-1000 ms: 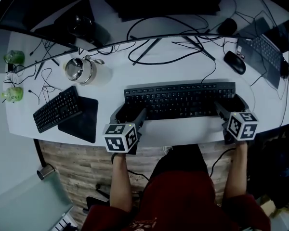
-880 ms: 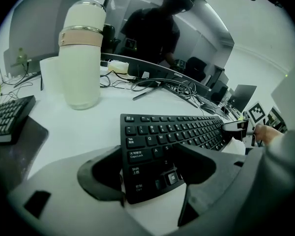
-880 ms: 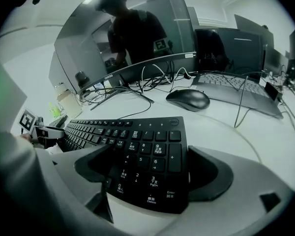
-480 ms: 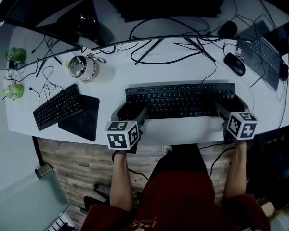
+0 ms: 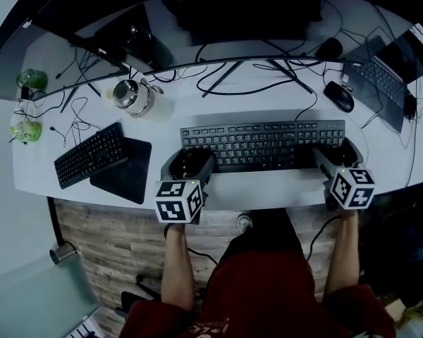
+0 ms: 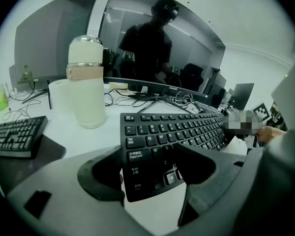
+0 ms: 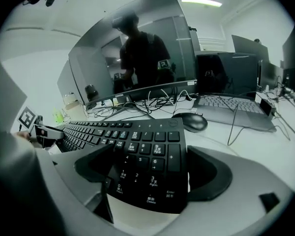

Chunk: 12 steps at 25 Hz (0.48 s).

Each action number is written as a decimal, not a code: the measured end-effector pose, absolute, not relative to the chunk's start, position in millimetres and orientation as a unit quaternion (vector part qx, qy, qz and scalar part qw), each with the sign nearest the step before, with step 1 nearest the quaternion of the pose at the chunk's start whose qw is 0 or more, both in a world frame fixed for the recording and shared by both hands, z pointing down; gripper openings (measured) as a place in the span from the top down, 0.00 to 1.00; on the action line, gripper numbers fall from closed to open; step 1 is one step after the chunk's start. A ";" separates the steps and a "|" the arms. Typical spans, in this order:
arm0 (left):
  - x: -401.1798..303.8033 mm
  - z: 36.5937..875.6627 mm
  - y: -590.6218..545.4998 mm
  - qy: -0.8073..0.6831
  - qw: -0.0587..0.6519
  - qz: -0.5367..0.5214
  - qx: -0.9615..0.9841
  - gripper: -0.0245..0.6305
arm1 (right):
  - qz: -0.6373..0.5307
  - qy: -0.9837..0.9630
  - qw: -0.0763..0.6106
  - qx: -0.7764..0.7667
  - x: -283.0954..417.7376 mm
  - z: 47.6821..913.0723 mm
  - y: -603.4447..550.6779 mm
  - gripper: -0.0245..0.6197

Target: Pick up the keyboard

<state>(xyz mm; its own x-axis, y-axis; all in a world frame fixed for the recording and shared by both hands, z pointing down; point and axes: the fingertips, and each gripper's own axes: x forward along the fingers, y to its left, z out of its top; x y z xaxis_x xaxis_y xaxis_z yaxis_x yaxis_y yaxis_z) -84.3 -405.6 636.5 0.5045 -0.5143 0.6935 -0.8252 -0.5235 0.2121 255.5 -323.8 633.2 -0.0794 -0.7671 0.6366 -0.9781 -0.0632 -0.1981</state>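
A long black keyboard lies across the white desk near its front edge. My left gripper is shut on its left end, one jaw on the front edge and one on the back edge. In the left gripper view the keyboard runs away between the jaws of the left gripper. My right gripper is shut on the number-pad end. The right gripper view shows that end of the keyboard inside the right gripper, with shadow beneath it.
A smaller black keyboard rests on a dark mat at the left. A steel pot, loose cables, a black mouse and a laptop lie behind. A pale bottle stands left of the keyboard.
Both grippers stay clamped on the keyboard's ends. The head camera has shifted a little; the keyboard has hardly moved on the desk.
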 end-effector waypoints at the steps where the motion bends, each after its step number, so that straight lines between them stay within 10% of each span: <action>1: -86.2 630.8 -404.6 -0.408 0.266 0.283 0.826 0.45 | 0.310 -0.665 0.164 0.659 253.8 627.6 -323.0 0.27; 12: -108.9 553.6 -391.9 -0.436 0.203 0.223 0.848 0.45 | 0.229 -0.692 0.124 0.674 234.0 548.6 -314.3 0.27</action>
<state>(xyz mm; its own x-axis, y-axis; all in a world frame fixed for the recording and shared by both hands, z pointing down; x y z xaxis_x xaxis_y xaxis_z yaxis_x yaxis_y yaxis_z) -108.9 -391.9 553.6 0.5202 -0.6489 0.5553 -0.8301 -0.5370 0.1501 234.0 -314.3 548.6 -0.0618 -0.8749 0.4804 -0.9885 -0.0128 -0.1505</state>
